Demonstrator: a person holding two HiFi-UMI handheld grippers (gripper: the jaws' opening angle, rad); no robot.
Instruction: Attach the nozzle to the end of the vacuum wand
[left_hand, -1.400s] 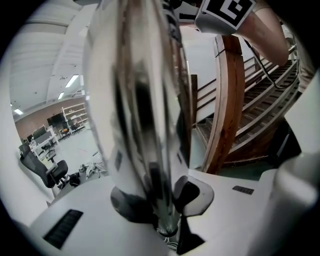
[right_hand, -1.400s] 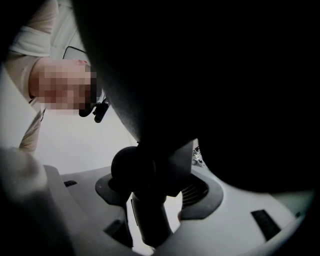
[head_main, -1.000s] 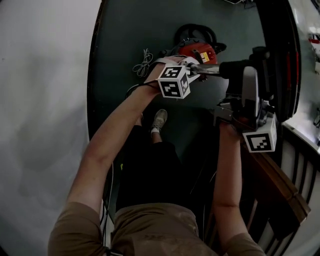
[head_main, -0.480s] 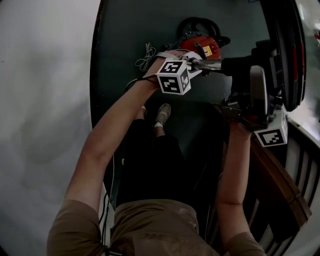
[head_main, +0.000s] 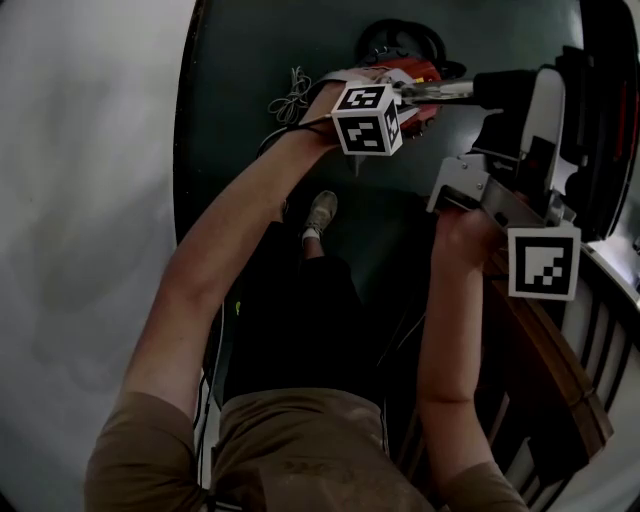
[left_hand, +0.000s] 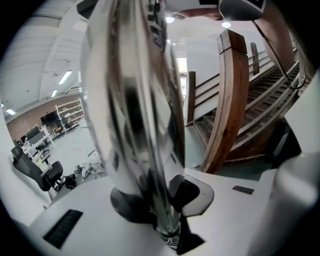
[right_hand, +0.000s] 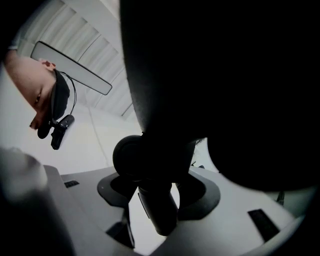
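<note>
Nearly joined: nozzle and wand are held end to end above the floor.
The black nozzle is clamped at its neck by the right gripper, and the chrome wand is pinched between the closed jaws of the left gripper. The wand's tip is met by the nozzle's socket (whether it is seated cannot be told), so pushing home is judged outstanding. Of containers, only the red vacuum body is shown, its inside hidden.
</note>
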